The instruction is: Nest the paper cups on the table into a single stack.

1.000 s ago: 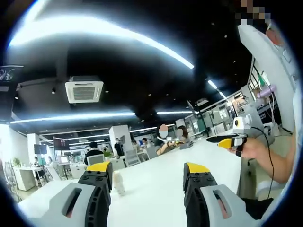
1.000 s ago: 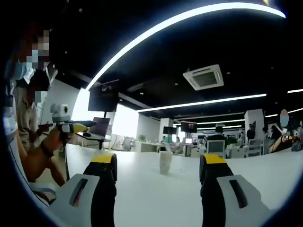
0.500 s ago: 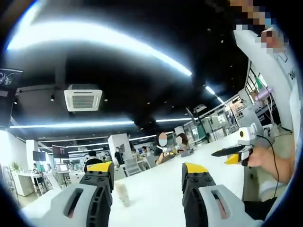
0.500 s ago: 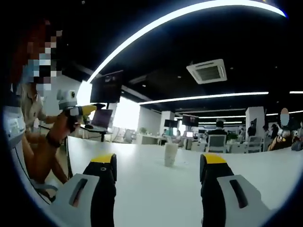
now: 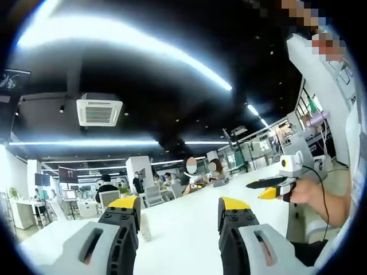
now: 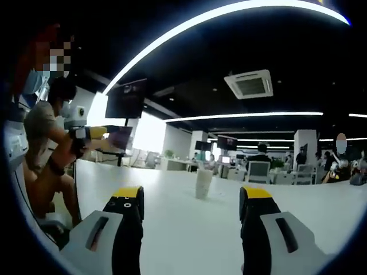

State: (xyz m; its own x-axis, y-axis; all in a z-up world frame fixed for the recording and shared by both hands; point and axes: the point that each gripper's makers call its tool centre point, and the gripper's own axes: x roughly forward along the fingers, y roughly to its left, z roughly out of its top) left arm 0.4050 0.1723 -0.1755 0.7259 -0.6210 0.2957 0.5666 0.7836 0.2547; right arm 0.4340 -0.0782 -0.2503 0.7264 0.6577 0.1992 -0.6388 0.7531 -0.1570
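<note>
Your right gripper [image 6: 190, 197] is wide apart and holds nothing; a cup [image 6: 203, 184] stands upright on the table [image 6: 189, 240], well ahead of you, at about 12 o'clock between the jaw tips in the right gripper view. Your left gripper [image 5: 176, 206] is just as wide and carries nothing. In the left gripper view a pale cup [image 5: 145, 227] sits just beside the left jaw's inner edge, near 11 o'clock of the gap, blurred, so you cannot tell whether it is one cup or several.

You are at the approach, by my judgement, with no cup taken. Pick one cup, bring the jaws down level with its upper wall, centre it in the gap, and close gently so the paper does not crush.
</note>
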